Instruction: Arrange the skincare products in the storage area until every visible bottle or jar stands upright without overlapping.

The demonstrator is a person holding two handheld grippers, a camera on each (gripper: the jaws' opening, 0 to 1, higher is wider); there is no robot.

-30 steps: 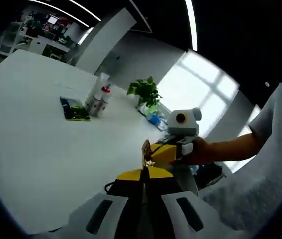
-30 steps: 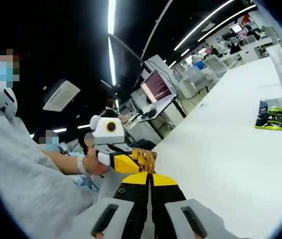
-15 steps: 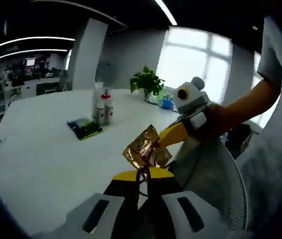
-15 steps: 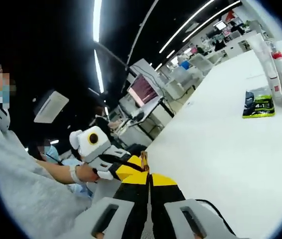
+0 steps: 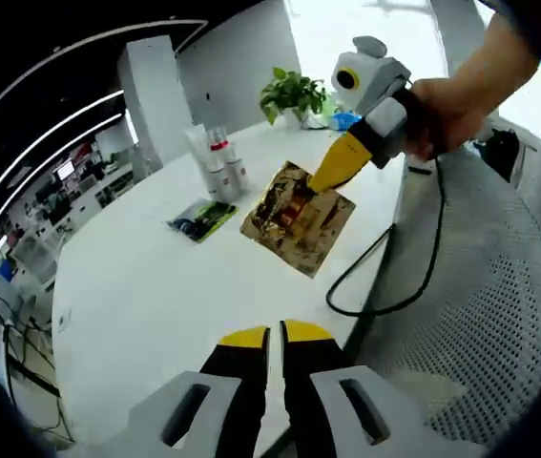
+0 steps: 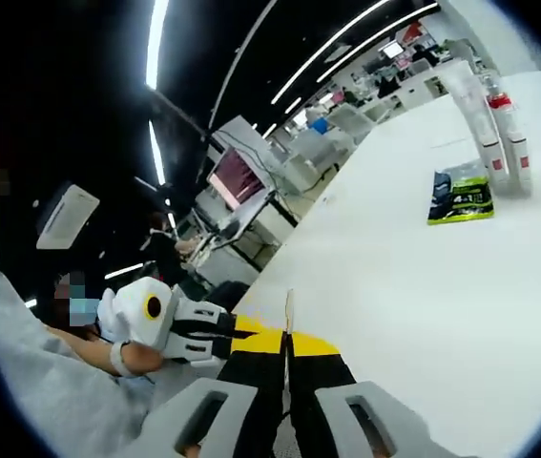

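Released by the left gripper (image 5: 276, 336) since half a second ago, the gold sachet (image 5: 298, 217) is now hanging from the right gripper (image 5: 332, 171) alone, over the white table (image 5: 146, 296). Left jaws are sitting together, gripping nothing. Sachet is showing its crinkled gold-brown face in the left gripper view, long axis slanting from upper left down to lower right, clamped at its upper edge. In the right gripper view it is appearing edge-on as a thin strip between the closed right jaws. Behind, the green sachet (image 5: 200, 218) is lying flat beside the upright white bottles (image 5: 218, 162).
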